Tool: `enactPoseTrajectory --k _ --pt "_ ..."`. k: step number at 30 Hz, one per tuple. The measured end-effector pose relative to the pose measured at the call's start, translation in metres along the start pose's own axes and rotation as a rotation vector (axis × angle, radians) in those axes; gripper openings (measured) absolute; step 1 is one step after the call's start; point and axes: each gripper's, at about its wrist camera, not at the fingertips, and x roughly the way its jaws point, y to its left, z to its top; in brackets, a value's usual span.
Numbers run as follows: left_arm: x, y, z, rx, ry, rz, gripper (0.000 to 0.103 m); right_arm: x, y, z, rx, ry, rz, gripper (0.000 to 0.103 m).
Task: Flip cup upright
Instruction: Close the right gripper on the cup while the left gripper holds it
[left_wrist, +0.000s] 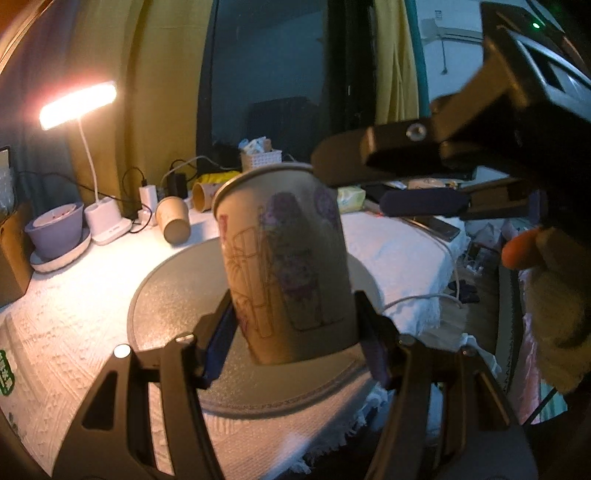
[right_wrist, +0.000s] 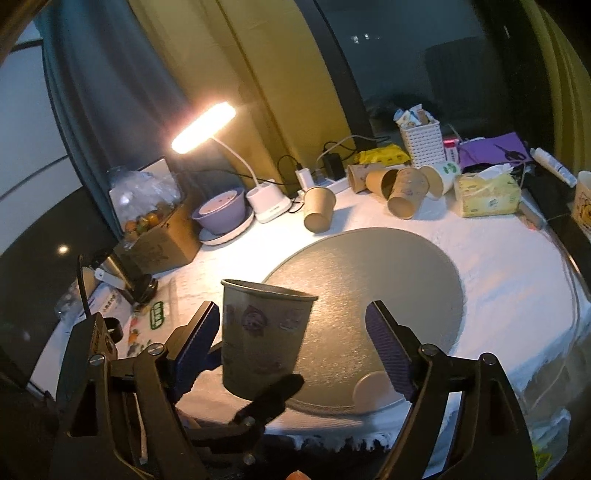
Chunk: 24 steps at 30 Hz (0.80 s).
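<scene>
A paper cup (left_wrist: 284, 266) with purple prints is held upright, mouth up, a little above a round grey mat (left_wrist: 177, 295). My left gripper (left_wrist: 295, 343) is shut on the cup's lower body. The same cup shows in the right wrist view (right_wrist: 258, 339), with the left gripper's fingers (right_wrist: 269, 398) around its base. My right gripper (right_wrist: 295, 350) is open and empty, its jaws wide apart, just right of the cup. It appears at the upper right of the left wrist view (left_wrist: 388, 184), level with the cup's rim.
A lit desk lamp (right_wrist: 207, 125), a purple bowl (right_wrist: 221, 210), several paper cups lying on their sides (right_wrist: 402, 195), a tissue pack (right_wrist: 487, 195), a white basket (right_wrist: 423, 142) and chargers line the back of the white-clothed table (right_wrist: 517, 266). A cardboard box (right_wrist: 159, 243) stands at the left.
</scene>
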Motion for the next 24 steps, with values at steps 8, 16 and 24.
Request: enactPoseTrajectory --k 8,16,24 --pt "-0.005 -0.006 -0.004 0.039 -0.048 -0.049 0.062 0.012 -0.003 -0.003 0.017 0.04 0.021 0.084" --pt "-0.01 -0.017 -0.007 0.079 -0.089 -0.1 0.062 0.024 -0.007 -0.006 0.038 0.085 0.067 0.084" --pt "-0.008 -0.012 -0.009 0.055 -0.076 -0.119 0.062 0.033 -0.012 -0.005 0.06 0.108 0.099 0.084"
